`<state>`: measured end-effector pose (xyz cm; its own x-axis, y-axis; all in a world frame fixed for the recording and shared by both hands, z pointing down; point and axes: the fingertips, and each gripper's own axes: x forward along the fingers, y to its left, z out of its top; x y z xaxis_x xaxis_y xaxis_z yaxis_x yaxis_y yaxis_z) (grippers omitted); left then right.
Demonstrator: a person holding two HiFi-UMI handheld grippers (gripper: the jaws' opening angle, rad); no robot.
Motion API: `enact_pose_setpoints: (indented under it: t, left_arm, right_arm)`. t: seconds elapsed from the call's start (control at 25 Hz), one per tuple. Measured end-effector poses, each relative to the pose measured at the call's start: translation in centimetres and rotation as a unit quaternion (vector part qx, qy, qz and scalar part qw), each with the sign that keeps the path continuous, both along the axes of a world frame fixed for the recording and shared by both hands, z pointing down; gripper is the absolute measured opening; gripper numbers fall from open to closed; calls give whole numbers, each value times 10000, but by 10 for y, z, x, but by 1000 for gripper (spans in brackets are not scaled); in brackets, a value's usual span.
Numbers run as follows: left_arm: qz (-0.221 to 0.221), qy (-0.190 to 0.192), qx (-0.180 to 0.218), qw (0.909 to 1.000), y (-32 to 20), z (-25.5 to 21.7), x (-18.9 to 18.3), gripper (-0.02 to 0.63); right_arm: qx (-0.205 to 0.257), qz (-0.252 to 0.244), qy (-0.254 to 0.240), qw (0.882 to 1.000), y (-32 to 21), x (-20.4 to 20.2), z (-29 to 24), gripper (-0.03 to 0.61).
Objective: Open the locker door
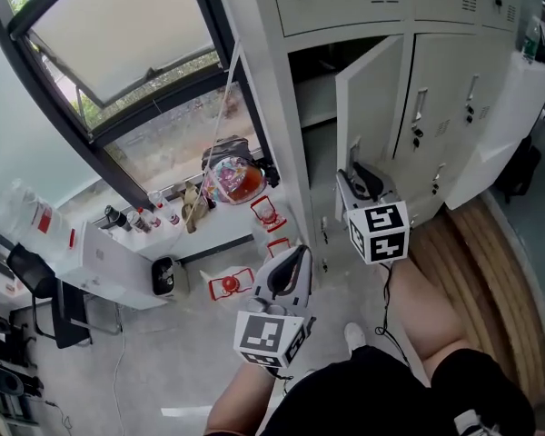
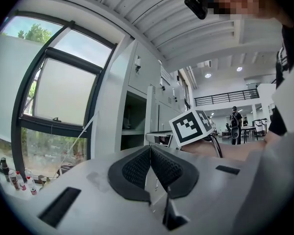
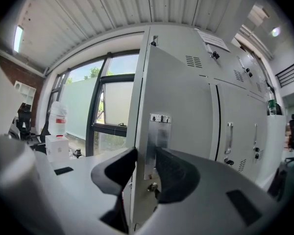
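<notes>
The grey locker door (image 1: 372, 98) stands swung partly out from the locker bank, showing the dark compartment behind it. My right gripper (image 1: 354, 166) is at the door's free edge. In the right gripper view the door (image 3: 186, 102) fills the middle, and its metal handle plate (image 3: 159, 131) and edge lie between the jaws of the right gripper (image 3: 146, 165), whose pads rest against both sides. My left gripper (image 1: 298, 252) hangs lower, in front of the lockers, touching nothing. Its jaws (image 2: 150, 148) meet at the tip with nothing between them.
Closed locker doors (image 1: 454, 89) continue to the right. At left are a tall window (image 1: 118, 34), a sill with small bottles (image 1: 136, 218) and a bag (image 1: 232, 180). Red stands (image 1: 229, 284) lie on the floor. The person's leg (image 1: 427, 307) is below the right gripper.
</notes>
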<state>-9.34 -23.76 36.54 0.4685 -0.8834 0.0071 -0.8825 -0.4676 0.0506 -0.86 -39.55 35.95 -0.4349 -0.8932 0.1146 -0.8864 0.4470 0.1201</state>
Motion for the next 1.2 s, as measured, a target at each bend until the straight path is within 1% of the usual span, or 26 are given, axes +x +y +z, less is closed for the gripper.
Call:
enact_pose_setpoints:
  t: [0.24,0.68,1.2]
  left_arm:
    - [298,122,10,9995,5,-2,20,17]
    - [929,161,-21,9955,13,0,67,17]
    - [1482,198,-45,9887,4,2,120,17]
  right_arm:
    - [58,256,177,9995,20,27,-2,181]
    - [62,772,213,9968,51,89,-4,179]
    - [107,1398,263,9898,63,163,-4,175]
